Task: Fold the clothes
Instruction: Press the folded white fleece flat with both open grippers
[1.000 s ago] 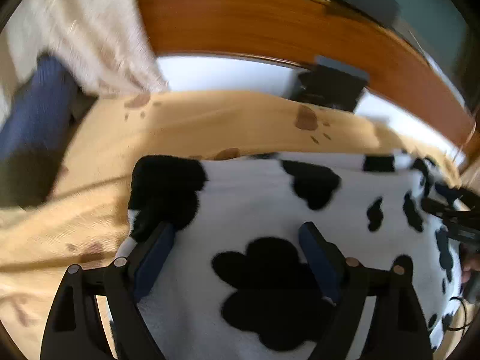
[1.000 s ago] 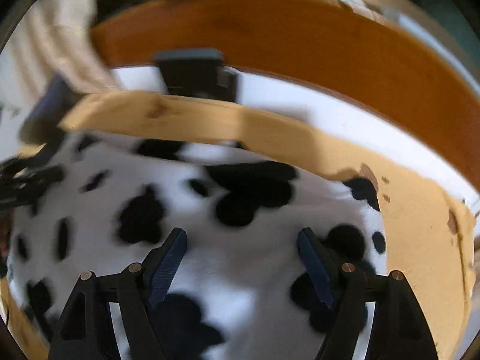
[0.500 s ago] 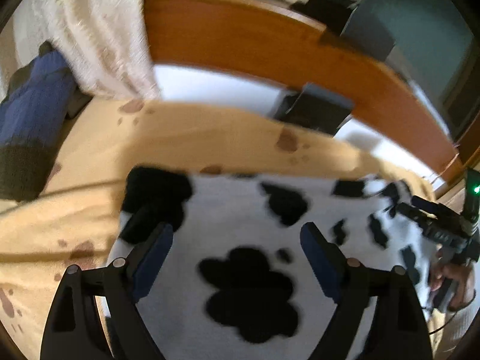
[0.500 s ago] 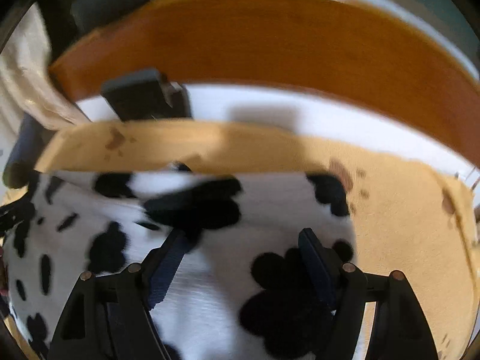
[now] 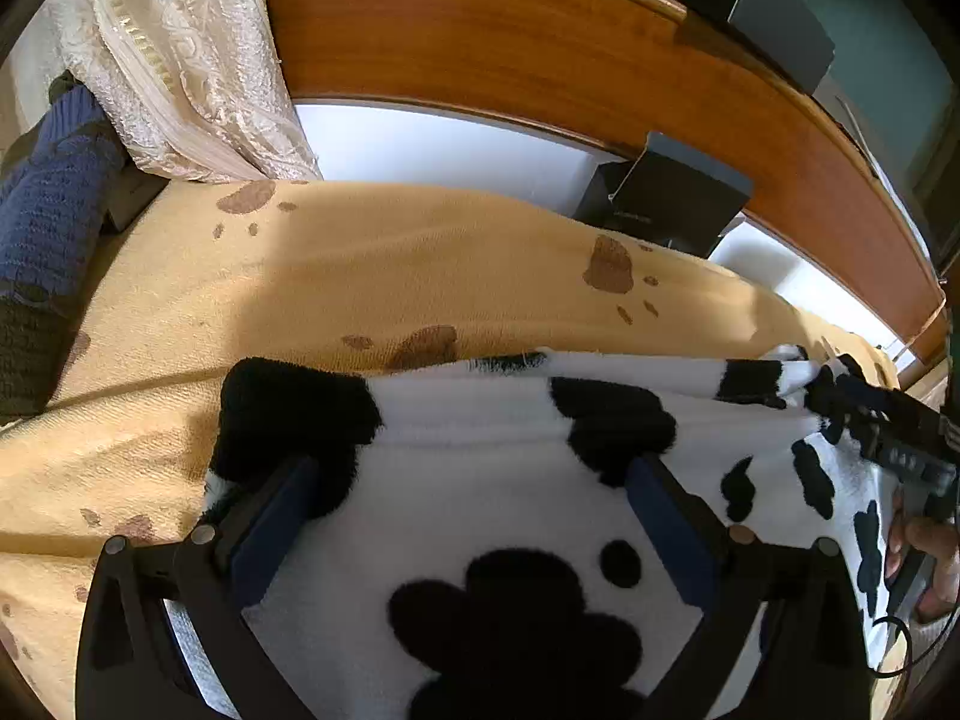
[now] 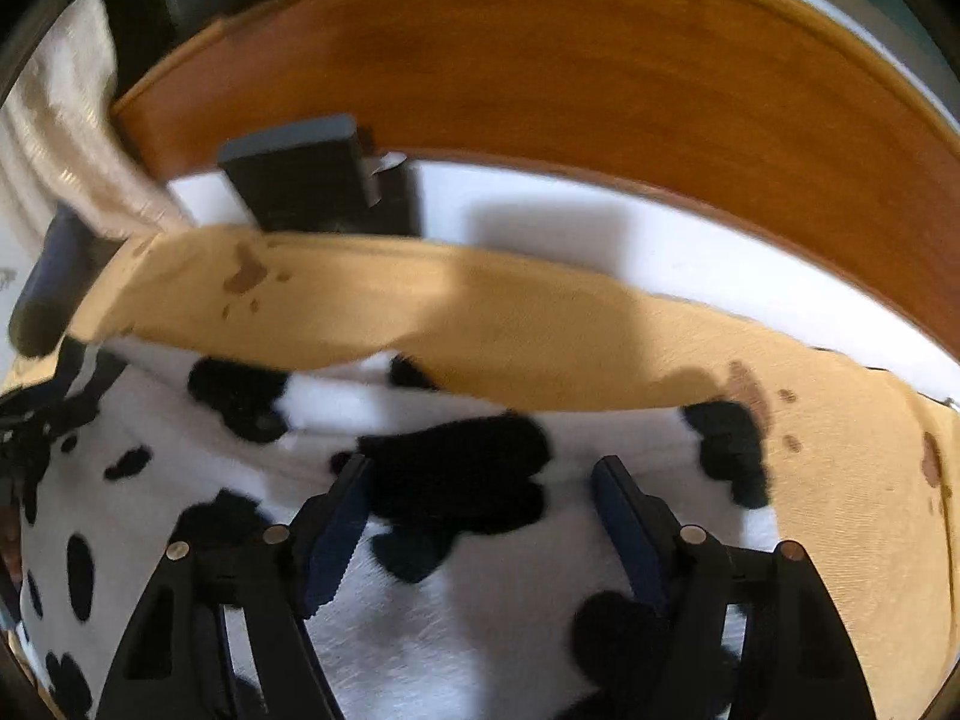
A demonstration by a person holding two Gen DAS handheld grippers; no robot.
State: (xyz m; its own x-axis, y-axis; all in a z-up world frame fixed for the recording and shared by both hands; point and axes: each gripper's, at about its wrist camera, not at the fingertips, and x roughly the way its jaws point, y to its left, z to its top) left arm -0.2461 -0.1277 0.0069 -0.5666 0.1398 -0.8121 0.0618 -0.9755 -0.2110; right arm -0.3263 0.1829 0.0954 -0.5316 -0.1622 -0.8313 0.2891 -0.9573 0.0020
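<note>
Spotted fleece (image 5: 492, 480) flat on yellow blanket (image 5: 360, 276), right under both claws, left claw (image 5: 474, 510) opening wide over left corner, right claw (image 6: 480, 504) open near right edge, nothing gripped.

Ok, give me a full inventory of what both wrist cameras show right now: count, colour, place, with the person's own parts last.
Cow-print fleece: one, white with black patches, spread under both grippers.
Blanket: one, tan with brown paw prints, under the fleece.
Sheet: one, white, beyond the blanket.
Headboard: one, orange-brown wood, along the far side.
Dark box: one, black, on the sheet by the headboard.
Lace curtain: one, cream, far left.
Knit garment: one, navy and black, left edge.
Left gripper: black with blue fingers, opening, fleece below, nothing pinched.
Right gripper: black with blue fingers, open over the fleece.
Hand: one, on the right gripper's handle, right edge of the left view.
</note>
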